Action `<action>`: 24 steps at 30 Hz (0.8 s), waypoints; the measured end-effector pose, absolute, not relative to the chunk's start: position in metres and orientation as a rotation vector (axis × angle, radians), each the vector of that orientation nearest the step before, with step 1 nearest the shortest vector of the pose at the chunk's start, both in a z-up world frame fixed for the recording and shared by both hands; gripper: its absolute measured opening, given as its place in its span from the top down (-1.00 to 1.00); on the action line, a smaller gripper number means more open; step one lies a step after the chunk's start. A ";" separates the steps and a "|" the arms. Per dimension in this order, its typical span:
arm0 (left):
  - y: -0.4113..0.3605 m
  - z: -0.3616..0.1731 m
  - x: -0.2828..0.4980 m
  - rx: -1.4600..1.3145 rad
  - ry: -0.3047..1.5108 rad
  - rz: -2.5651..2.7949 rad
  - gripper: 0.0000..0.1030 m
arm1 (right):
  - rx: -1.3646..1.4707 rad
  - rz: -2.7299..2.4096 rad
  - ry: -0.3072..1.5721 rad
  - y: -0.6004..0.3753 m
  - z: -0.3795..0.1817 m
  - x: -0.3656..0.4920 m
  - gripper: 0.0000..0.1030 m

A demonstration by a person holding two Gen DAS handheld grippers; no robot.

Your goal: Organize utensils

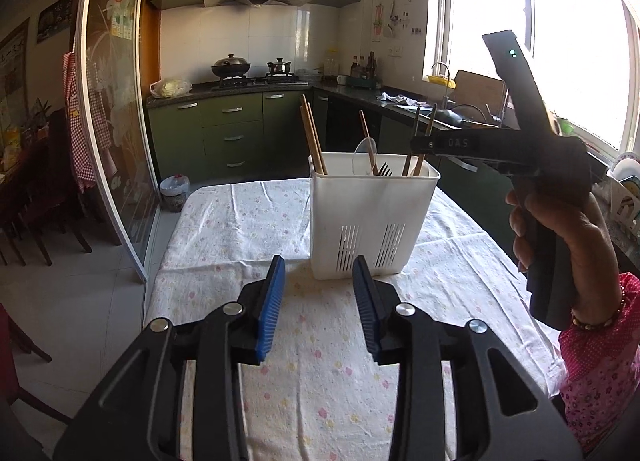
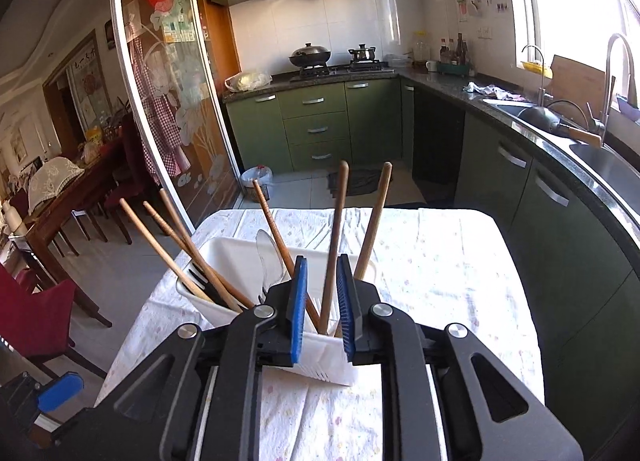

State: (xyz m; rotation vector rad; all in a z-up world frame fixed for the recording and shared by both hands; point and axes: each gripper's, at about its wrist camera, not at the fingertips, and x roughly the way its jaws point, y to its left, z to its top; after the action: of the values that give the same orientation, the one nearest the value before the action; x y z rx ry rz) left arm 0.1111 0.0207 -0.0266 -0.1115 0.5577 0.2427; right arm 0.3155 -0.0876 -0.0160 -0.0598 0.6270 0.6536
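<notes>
Setting: home kitchen with green cabinets; bench [image 1: 224, 221] draped in a flowered white cloth, bare apart from one holder.

Utensil holder [image 1: 372, 221]: white slotted plastic caddy, upright near the middle of the bench, set within easy reach of both hands; vent slots low on its front wall, likely for draining.

Contents: wooden chopsticks [image 1: 314, 141] leaning in the left corner, a clear plastic spoon [image 1: 365, 153] and a black fork [image 1: 385, 170] toward the middle, wooden handles [image 2: 334, 245] at the right corner. All standing handle-up, leaning on the walls, so each can be pinched from above.

Left gripper [image 1: 319, 307]: low over the cloth, just short of the caddy's front wall; jaws parted a moderate way, nothing between them. Held back, probably to leave room for the other hand or to steady the caddy.

Right gripper [image 2: 322, 303]: above the caddy's right corner, angled downward; jaws narrowly apart with a wooden handle rising in the gap. No pad visibly pressing the wood, so read as not gripping. Seen from the left camera as a dark tool in a hand [image 1: 560, 237] with a pink sleeve.

Likely step: picking out, or having just let go of, one wooden utensil; which of the two cannot be told.

Risk: leaning handles crowd the jaws; a neighbouring stick could be caught too.
</notes>
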 end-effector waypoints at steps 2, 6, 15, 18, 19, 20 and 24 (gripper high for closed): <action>0.022 -0.030 0.107 -0.121 0.556 0.248 0.25 | -0.049 0.660 0.589 -0.101 -0.015 0.292 0.54; 0.019 -0.041 0.097 -0.115 0.554 0.257 0.12 | -0.079 0.649 0.541 -0.129 -0.024 0.239 0.27; 0.007 -0.069 0.080 -0.100 0.605 0.240 0.01 | -0.122 0.585 0.550 -0.192 -0.063 0.158 -0.84; 0.000 -0.067 0.068 -0.077 0.584 0.242 -0.13 | -0.142 0.571 0.558 -0.206 -0.069 0.140 -0.91; -0.003 -0.065 0.064 -0.069 0.574 0.243 -0.19 | -0.146 0.566 0.557 -0.210 -0.071 0.134 -0.91; -0.004 -0.062 0.059 -0.063 0.563 0.245 -0.29 | -0.149 0.560 0.555 -0.215 -0.072 0.128 -0.91; -0.009 -0.045 0.044 -0.037 0.508 0.265 -0.51 | -0.141 0.547 0.537 -0.229 -0.069 0.109 -0.91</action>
State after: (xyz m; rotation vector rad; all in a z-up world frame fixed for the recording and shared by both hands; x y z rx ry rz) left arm 0.0436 -0.0092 -0.0452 -0.0366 0.5083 0.2650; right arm 0.1091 -0.2292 -0.0692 -0.1414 0.5366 0.5471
